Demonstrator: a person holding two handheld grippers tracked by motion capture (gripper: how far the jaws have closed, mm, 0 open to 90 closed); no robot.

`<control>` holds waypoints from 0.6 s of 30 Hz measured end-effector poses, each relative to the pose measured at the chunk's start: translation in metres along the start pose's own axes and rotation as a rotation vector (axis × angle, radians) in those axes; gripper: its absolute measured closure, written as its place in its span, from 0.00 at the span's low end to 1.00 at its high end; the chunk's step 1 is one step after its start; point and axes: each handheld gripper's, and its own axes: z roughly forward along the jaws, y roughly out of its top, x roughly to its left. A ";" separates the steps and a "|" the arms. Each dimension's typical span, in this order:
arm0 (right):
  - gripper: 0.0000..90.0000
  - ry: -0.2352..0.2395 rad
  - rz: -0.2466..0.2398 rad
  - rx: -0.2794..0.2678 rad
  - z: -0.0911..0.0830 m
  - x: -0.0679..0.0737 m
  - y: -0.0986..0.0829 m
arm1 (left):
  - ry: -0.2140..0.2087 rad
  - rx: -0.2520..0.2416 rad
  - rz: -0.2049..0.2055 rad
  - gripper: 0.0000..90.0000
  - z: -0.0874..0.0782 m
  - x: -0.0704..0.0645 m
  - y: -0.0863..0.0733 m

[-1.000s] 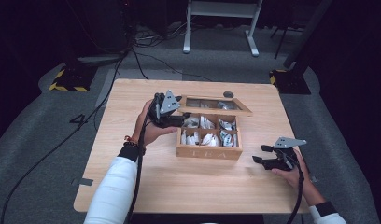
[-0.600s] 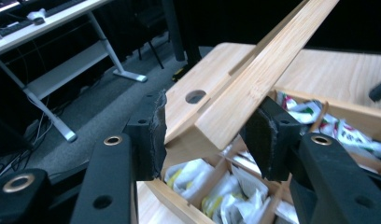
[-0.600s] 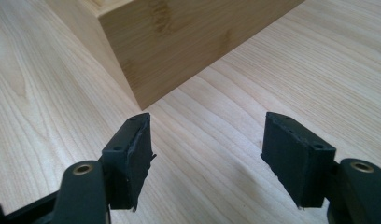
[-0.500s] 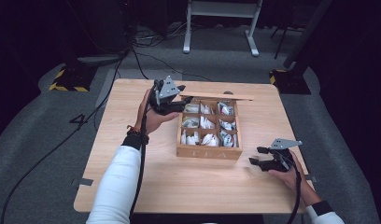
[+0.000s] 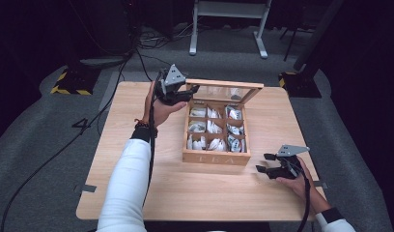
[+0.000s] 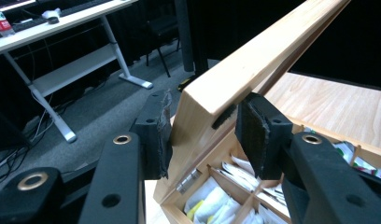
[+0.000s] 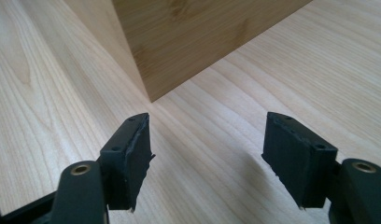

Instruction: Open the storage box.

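Note:
A wooden tea box (image 5: 215, 158) stands on the table, its compartments holding several white tea bags (image 5: 214, 128). Its glass-paned lid (image 5: 224, 84) is raised on the far side, and my left gripper (image 5: 191, 90) is shut on the lid's left corner. In the left gripper view both pads clamp the lid's (image 6: 254, 60) wooden edge at my left gripper (image 6: 205, 133), with tea bags (image 6: 212, 205) below. My right gripper (image 5: 263, 163) rests open on the table beside the box's front right corner. The box corner (image 7: 202, 37) lies just ahead of my right gripper (image 7: 207, 158), with nothing between the jaws.
The light wooden table (image 5: 209, 193) has bare surface in front of and on both sides of the box. On the grey floor behind it are a white desk frame (image 5: 229, 29), cables (image 5: 137, 43) and a yellow-black striped base (image 5: 69, 82).
My left gripper has lifted the lid higher, from low over the back row of compartments to well above it. The right gripper has stayed near the box's front right corner.

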 end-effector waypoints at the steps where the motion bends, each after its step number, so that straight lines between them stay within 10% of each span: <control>1: 0.36 0.000 0.000 0.000 0.000 0.000 0.000 | 0.000 0.000 0.000 0.62 0.000 0.000 0.000; 18: 0.28 -0.015 -0.064 0.023 0.010 0.011 -0.006 | 0.035 -0.010 -0.066 0.62 0.022 0.026 0.016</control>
